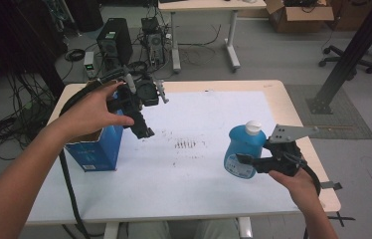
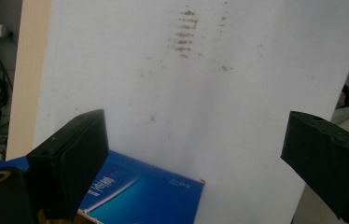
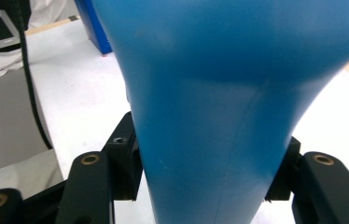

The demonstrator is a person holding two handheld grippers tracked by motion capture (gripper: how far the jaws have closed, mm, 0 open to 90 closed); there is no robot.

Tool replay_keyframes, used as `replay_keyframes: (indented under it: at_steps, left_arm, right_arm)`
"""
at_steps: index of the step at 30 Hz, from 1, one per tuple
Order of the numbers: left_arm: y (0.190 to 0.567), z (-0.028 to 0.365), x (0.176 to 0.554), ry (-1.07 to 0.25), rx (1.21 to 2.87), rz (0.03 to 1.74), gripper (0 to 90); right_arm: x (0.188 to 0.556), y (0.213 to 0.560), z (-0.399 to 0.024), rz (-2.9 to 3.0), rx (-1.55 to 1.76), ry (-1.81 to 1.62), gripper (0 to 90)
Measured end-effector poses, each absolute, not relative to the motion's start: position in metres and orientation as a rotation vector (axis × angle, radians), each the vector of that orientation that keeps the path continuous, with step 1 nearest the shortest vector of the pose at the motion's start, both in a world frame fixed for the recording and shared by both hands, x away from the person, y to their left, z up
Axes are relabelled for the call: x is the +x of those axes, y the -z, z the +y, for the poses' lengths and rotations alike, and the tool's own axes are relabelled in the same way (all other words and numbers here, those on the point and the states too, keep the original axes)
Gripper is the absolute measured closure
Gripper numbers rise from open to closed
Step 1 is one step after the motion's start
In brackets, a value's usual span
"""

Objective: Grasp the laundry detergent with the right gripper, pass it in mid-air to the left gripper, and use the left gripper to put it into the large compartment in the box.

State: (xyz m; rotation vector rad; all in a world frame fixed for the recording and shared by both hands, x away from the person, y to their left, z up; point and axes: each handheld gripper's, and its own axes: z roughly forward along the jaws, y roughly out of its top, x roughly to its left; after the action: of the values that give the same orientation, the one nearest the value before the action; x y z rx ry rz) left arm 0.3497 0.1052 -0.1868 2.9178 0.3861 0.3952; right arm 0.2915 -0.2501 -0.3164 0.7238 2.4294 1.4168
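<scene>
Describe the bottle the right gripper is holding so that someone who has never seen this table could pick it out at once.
Start at the white sheet covering the table; near its right edge the right gripper is clamped on a blue bottle. It is rounded with a white cap, unlike the boxy blue carton at the left side of the table.

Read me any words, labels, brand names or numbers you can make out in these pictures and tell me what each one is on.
Nothing can be read for certain.
Blue box: white lettering on its side, too blurred to read.
Blue box: a pale label strip low on its front, too small to read.
Blue bottle: a round light label low on its side, too small to read.
White table cover: dark smudges in rows, not letters.
</scene>
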Motion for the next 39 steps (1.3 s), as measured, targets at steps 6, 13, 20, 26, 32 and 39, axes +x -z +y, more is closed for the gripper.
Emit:
replay_keyframes:
  at_steps: [6,13,20,26,32,39]
  left_arm:
    - [0.176,0.101,0.338,-0.381,2.912,0.360,7.7]
    - [0.166,0.094,0.324,-0.330,2.899,0.302,7.7]
    - [0.155,0.089,0.310,-0.302,2.890,0.237,8.3]
    - [0.151,0.086,0.299,-0.293,2.887,0.208,8.1]
    - [0.150,0.084,0.293,-0.278,2.894,0.179,8.0]
    - [0.152,0.083,0.292,-0.271,2.899,0.179,7.9]
  right_arm:
    - [0.293,0.294,-0.242,2.482,0.643,-1.411,44.0]
    - [0.296,0.274,-0.225,2.563,0.530,-1.394,44.1]
    - [0.302,0.267,-0.199,2.622,0.423,-1.396,44.2]
    - [0.306,0.273,-0.177,2.666,0.363,-1.406,44.3]
    - [0.310,0.276,-0.156,2.696,0.301,-1.403,44.4]
    - [0.311,0.277,-0.137,2.717,0.247,-1.411,44.4]
